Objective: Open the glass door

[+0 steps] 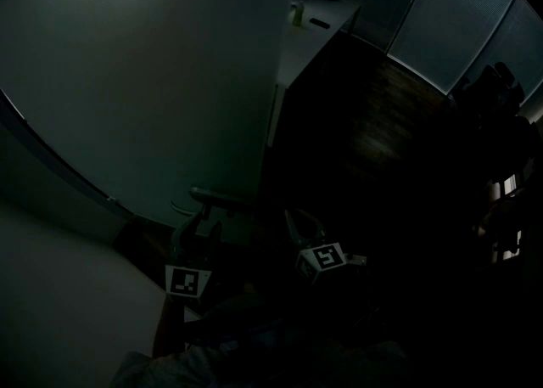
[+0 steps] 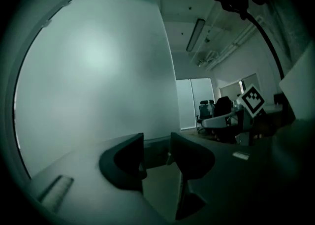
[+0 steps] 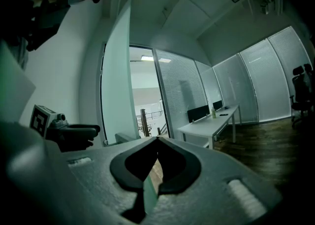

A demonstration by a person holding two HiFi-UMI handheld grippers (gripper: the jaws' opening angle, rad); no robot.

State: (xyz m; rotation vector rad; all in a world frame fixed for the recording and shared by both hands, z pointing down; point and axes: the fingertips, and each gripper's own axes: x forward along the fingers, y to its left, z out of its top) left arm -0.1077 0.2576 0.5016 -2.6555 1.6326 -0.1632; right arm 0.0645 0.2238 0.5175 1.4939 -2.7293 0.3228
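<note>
While left gripper (image 2: 156, 145) gapes at glass door (image 2: 98, 71), right gripper (image 3: 157, 140) — closed, empty.

A dark wood-plank floor (image 3: 268, 143) runs across a dim office. On it stands a long white desk on thin legs, its tabletop (image 3: 202, 129) mostly bare. Near the tabletop's far end stands a small bottle (image 3: 213, 113), upright, and just beside it lies a dark flat thing (image 3: 224, 114) – too small to tell what. A dark panel (image 3: 199, 113) rises along the tabletop's left edge. Well apart from the desk, an office chair (image 3: 301, 91) stands on the floor at the right edge.
</note>
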